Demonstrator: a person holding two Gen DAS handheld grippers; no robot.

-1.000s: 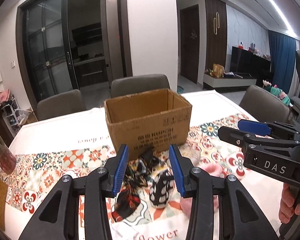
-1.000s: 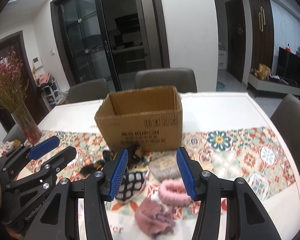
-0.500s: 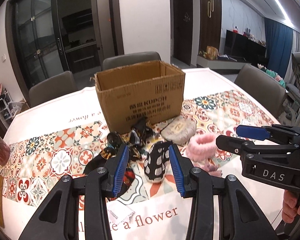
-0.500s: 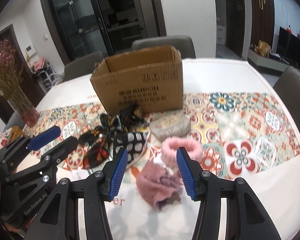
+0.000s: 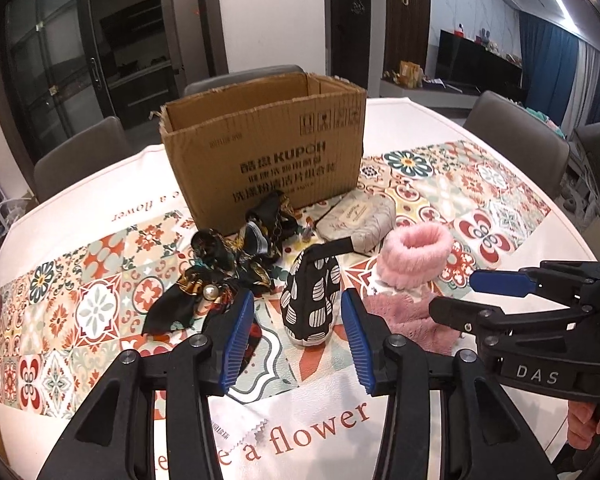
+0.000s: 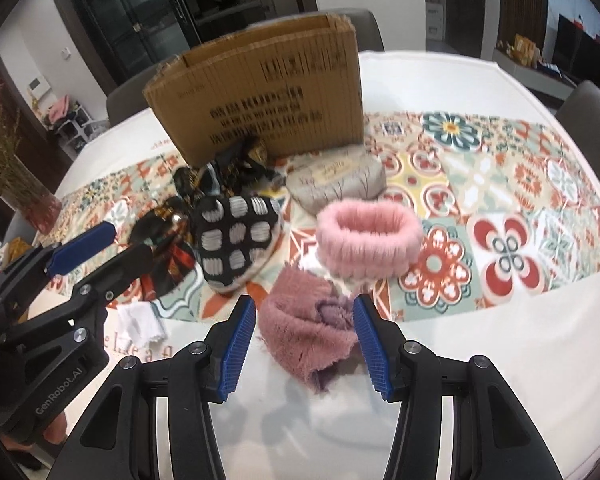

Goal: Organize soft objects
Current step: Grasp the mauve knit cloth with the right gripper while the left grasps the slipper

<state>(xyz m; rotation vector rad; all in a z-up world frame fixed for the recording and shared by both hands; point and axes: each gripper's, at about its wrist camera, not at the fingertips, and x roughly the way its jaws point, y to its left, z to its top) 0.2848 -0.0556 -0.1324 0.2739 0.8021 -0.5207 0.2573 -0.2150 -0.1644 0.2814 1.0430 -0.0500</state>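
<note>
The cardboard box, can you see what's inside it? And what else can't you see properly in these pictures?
- Cardboard box: its front wall hides the bottom in both views, so its contents cannot be told.
- Pink cloth: in the left wrist view the right gripper covers part of it.
- Dark patterned scarves: blurred in the right wrist view; their number is unclear.
- Label on the grey pouch: too small to read.

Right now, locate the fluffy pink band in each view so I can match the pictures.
Left wrist view: fluffy pink band lies right of centre, beyond the left tool, beside the spotted pouch.
Right wrist view: centre, just beyond the right tool, behind the pink knit cloth.
Shared landmark: the cardboard box behind it.
</note>
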